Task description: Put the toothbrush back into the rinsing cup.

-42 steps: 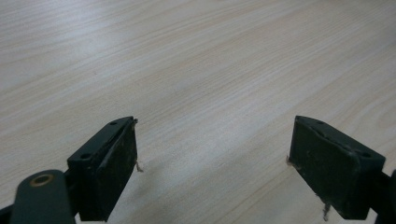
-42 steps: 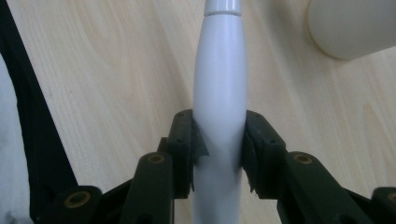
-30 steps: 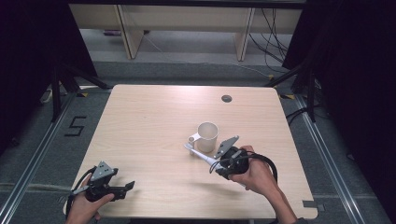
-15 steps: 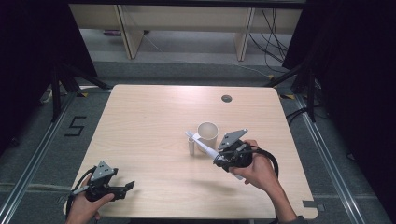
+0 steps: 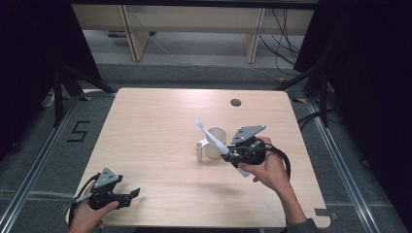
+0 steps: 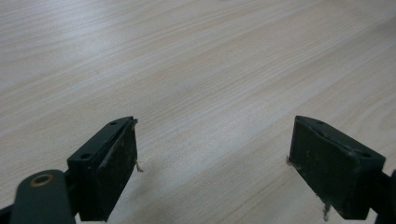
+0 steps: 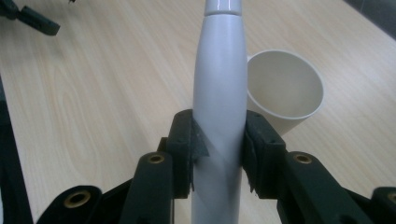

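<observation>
The right claw (image 7: 218, 154) is clamped on the thick body of a white electric toothbrush (image 7: 219, 93), both jaws pressing its sides just below the widest part. In the high view the toothbrush (image 5: 214, 138) is lifted off the table (image 5: 145, 126) and tilted, its brush head up and away from the person, crossing over the rim of a cream cup (image 5: 217, 141) that stands near the middle of the table. A small white cylinder (image 5: 199, 150) stands upright just beside the cup. The left claw (image 6: 215, 168) hangs spread and empty above bare wood at the near left corner, well apart from the rest.

The toothbrush looks rigid, smooth and glossy, so it probably slips or swivels easily between two flat pads; its tapered shape suggests the broad middle, where it is held, is the surest place to take it. The thin neck seems a poorer hold. The cup looks light and likely to tip if nudged
</observation>
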`<state>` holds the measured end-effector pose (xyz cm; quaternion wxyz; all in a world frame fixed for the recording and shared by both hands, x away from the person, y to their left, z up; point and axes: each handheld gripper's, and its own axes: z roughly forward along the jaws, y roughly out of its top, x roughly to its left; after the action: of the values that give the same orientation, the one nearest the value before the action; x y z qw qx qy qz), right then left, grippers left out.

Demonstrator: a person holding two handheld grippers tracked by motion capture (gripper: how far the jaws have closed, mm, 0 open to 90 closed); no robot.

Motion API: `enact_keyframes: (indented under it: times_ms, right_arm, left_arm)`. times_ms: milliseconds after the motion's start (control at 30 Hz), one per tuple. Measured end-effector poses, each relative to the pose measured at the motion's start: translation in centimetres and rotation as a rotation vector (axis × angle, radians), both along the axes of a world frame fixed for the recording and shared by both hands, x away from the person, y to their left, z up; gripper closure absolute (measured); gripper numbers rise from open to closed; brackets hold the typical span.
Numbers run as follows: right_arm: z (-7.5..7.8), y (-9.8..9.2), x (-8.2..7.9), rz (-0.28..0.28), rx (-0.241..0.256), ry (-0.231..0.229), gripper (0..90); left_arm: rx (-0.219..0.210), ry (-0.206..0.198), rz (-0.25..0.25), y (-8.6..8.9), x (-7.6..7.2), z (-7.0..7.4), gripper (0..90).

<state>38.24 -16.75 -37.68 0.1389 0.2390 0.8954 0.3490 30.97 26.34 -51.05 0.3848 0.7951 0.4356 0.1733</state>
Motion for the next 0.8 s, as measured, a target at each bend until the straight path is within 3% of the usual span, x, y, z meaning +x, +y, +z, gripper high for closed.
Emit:
enact_keyframes:
  times_ms: [367, 467, 533, 600, 800]
  right_arm:
    - [1.2, 0.0, 1.3, -0.032, 0.08, -0.025, 67.0]
    - [1.3, 0.0, 1.5, -0.032, 0.093, -0.027, 67.0]
    - [1.3, 0.1, 1.9, -0.043, 0.109, -0.052, 67.0]
    - [1.4, 0.1, 1.9, -0.049, 0.118, -0.037, 66.9]
    - [1.3, 0.2, 2.8, -0.06, 0.159, -0.053, 67.0]
  left_arm:
    - [0.002, 0.007, -0.003, 0.0, 0.0, 0.0, 14.7]
    - [-0.003, -0.002, -0.005, 0.0, 0.0, -0.1, 14.8]
    - [-0.006, -0.004, -0.005, 0.0, 0.0, -0.1, 14.8]
    - [-0.005, -0.003, -0.005, 0.0, 0.0, -0.1, 14.8]
    - [-0.003, -0.004, -0.003, 0.0, 0.0, -0.1, 14.7]
